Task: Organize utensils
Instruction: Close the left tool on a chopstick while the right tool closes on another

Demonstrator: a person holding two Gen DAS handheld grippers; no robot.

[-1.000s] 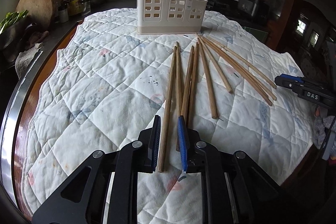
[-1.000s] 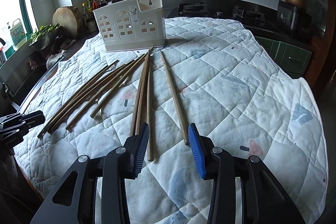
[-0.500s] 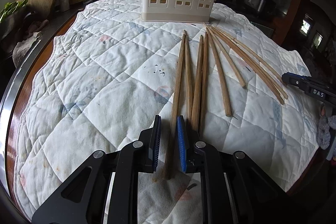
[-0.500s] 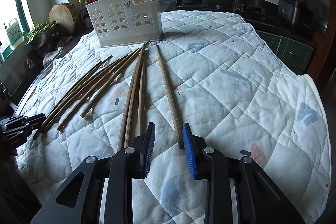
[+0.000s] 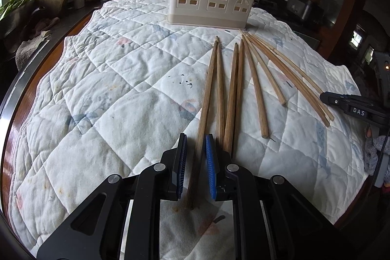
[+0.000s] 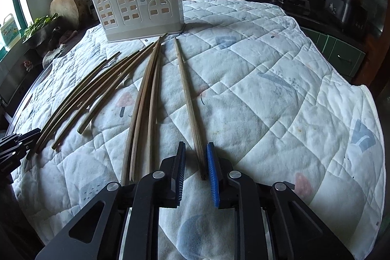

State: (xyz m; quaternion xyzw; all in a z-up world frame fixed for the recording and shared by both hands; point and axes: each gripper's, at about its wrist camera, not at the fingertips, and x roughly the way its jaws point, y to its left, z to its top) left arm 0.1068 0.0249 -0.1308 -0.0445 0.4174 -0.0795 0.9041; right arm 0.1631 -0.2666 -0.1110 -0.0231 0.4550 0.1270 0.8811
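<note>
On the quilted cloth (image 5: 102, 94) before the white holder (image 5: 209, 0), both the left gripper (image 5: 196, 163) and the right gripper (image 6: 196, 171), marked "DAS", stand narrowly spread around one chopstick (image 5: 203, 111) each.

Quilt (image 5: 102, 94) left of the chopsticks (image 5: 235, 91) lies bare — open passage toward the holder (image 5: 209, 1). Right of the single chopstick (image 6: 189, 104), quilt bare too. Holder stands upright at the far end — chopstick tips nearly reach its base.
</note>
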